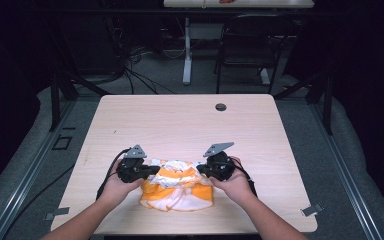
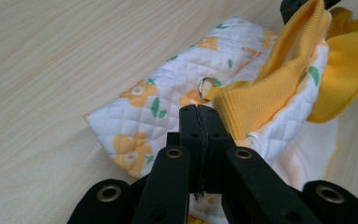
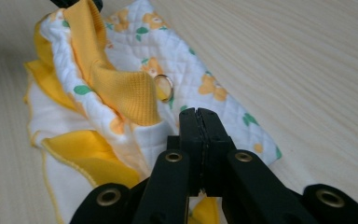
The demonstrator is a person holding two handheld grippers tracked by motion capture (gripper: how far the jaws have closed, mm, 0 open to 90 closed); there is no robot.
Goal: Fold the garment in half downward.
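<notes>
A crumpled white quilted garment point(image 1: 177, 187) with orange flowers and yellow ribbed trim point(image 2: 261, 93) is pinched at both ends by the left gripper point(image 2: 199, 112) and the right gripper point(image 3: 198, 114), each with its jaws pressed together.

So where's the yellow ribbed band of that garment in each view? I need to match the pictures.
High view: the yellow ribbed band lies across the garment's top, between the two grippers.
Left gripper view: it runs from the jaw tips up to the top right.
Right gripper view: it runs from the top left down toward the jaw tips.
Shared landmark: the metal snap ring beside the band.
</notes>
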